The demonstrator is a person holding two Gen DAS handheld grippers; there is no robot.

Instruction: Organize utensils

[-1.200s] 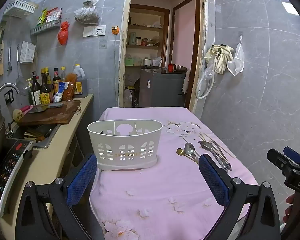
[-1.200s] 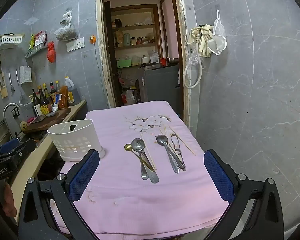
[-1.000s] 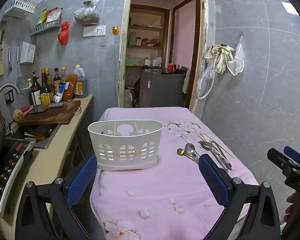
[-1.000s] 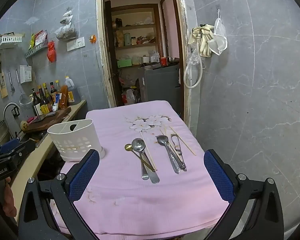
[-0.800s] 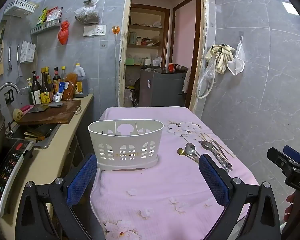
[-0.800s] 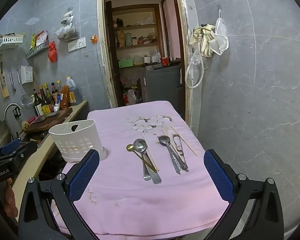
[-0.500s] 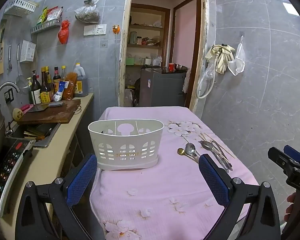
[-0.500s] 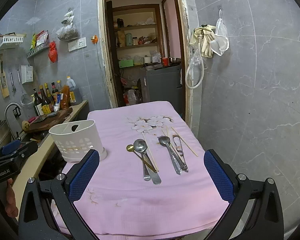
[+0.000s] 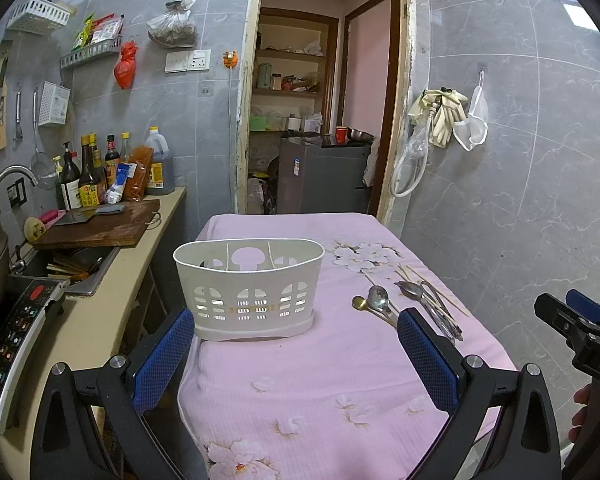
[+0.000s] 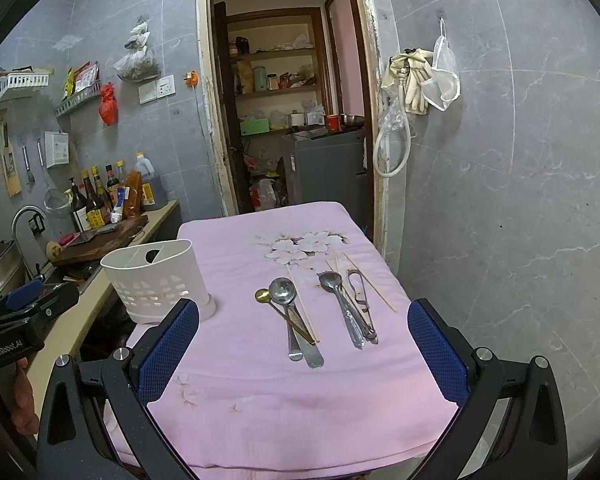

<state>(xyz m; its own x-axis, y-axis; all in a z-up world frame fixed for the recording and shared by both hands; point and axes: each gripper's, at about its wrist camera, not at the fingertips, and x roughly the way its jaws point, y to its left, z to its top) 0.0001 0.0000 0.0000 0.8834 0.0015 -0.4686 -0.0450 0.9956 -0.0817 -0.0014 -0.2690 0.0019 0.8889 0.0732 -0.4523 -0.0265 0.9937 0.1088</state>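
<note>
A white slotted utensil holder [image 9: 249,288] [image 10: 158,280] stands upright on the left of the pink floral tablecloth [image 9: 320,368] [image 10: 284,392], with three compartments. To its right lie a steel spoon [image 10: 286,308], a small gold spoon [image 10: 278,312], a second steel spoon [image 10: 342,304], a metal tool [image 10: 360,300] and wooden chopsticks [image 10: 370,282]. My left gripper [image 9: 296,344] is open, held near the table's front edge facing the holder. My right gripper [image 10: 304,336] is open, held in front of the utensils, touching nothing.
A kitchen counter [image 9: 100,312] runs along the left with a wooden cutting board [image 9: 96,228], sauce bottles [image 9: 88,176] and an induction cooker [image 9: 16,336]. A tiled wall [image 10: 500,200] flanks the table's right. An open doorway [image 9: 316,120] lies behind.
Both grippers have drifted only slightly; the right wrist view has shifted a little so the table sits a bit further right. Nothing was picked up or moved.
</note>
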